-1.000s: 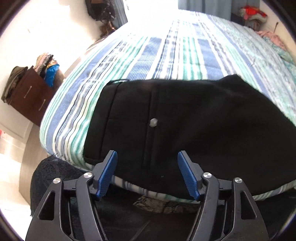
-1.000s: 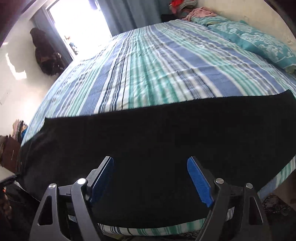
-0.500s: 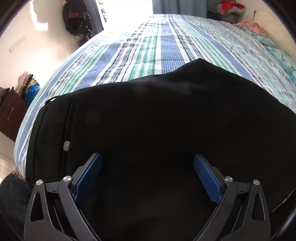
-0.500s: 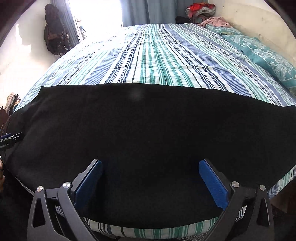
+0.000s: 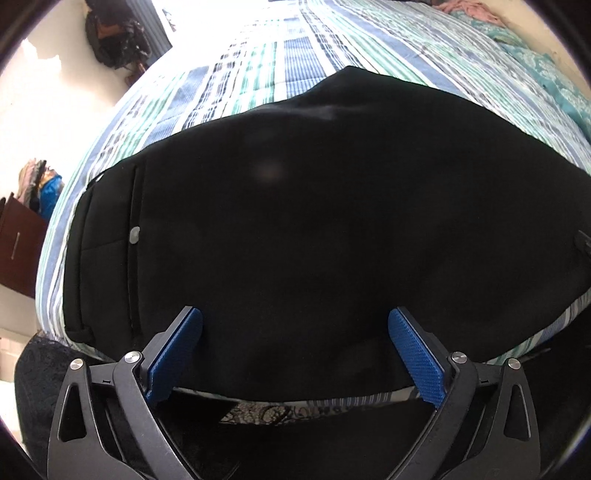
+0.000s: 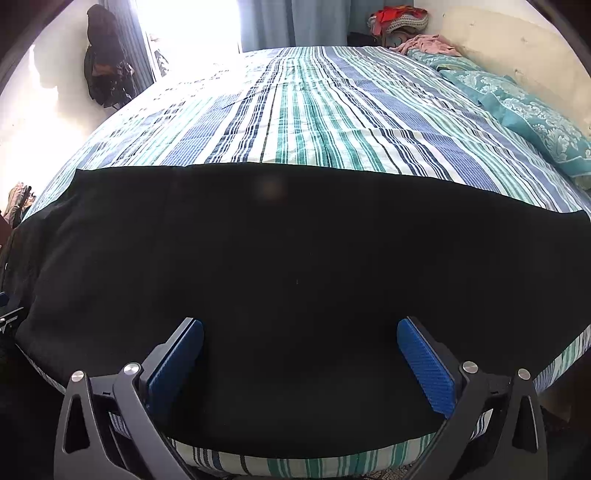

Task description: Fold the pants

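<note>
A: Item 1, black pants [image 5: 314,221]?
B: Lying flat along the near edge of the striped bed [image 6: 314,110]; no readable label showing.
A: Tongs?
B: Left gripper [image 5: 295,350] and right gripper [image 6: 301,363] are both hovering spread wide, gripping nothing.

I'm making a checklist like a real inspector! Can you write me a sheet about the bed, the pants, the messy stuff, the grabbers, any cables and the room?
Surface: bed with striped sheet, mostly bare beyond the pants.
Job's things: black pants spread flat along the near edge of the bed; waistband with a button lies at the left end.
Clutter: teal pillow and pink cloth at the far right.
Grippers: left gripper open, holding nothing; right gripper open, holding nothing; both over the pants' near edge.
Cables: nothing seen.
Surroundings: bright window, dark bag on the wall, brown dresser with clothes on top.
</note>
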`<action>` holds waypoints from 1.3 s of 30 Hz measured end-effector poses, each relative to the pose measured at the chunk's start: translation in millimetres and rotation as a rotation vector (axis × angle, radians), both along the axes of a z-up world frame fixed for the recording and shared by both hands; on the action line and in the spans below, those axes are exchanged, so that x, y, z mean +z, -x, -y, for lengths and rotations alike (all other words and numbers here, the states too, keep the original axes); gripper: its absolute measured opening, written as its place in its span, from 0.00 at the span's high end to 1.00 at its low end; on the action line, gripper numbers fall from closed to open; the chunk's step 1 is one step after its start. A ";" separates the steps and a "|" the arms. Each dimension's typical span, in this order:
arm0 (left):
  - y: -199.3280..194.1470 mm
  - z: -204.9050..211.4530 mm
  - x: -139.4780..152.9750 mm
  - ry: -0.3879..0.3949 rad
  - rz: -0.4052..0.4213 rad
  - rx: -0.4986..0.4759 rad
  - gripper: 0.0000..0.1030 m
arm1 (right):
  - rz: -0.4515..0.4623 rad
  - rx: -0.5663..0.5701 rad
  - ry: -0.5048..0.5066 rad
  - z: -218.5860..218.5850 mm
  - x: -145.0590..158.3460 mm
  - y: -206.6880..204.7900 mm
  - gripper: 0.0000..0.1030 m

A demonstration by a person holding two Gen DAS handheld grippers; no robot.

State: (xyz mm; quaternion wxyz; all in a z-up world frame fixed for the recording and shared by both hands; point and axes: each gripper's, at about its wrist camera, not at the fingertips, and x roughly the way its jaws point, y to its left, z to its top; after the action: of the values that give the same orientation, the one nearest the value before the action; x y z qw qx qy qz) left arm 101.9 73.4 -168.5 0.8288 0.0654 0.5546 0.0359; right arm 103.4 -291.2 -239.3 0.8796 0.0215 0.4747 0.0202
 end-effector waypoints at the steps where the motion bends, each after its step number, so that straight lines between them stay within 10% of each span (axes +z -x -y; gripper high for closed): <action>1: 1.5 -2.0 1.9 0.006 -0.004 0.004 0.02 | 0.000 -0.001 0.002 -0.5 -0.1 -0.2 0.00; 9: 1.7 -12.8 40.9 0.076 0.150 0.041 0.03 | 0.009 -0.010 0.015 -1.6 -1.0 0.5 0.00; 16: 5.7 -17.1 2.6 0.016 0.030 0.053 0.02 | 0.016 -0.010 0.019 -2.4 -0.8 1.7 0.00; 26: -9.6 -22.9 43.0 0.008 0.158 0.059 0.03 | 0.022 -0.011 0.022 -2.8 -1.1 2.4 0.00; 34: -50.6 -92.2 13.1 0.021 0.125 0.288 0.03 | 0.029 -0.011 0.023 -3.1 -1.2 3.2 0.00; 39: -36.6 -59.3 28.4 0.065 0.175 0.185 0.04 | 0.033 -0.011 0.024 -3.4 -1.2 3.7 0.00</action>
State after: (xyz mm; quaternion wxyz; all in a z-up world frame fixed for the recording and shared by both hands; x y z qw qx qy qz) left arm 138.5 132.7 -140.1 0.8688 -0.0164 0.4847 0.0994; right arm 99.7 -287.8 -240.5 0.8877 0.0133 0.4601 0.0099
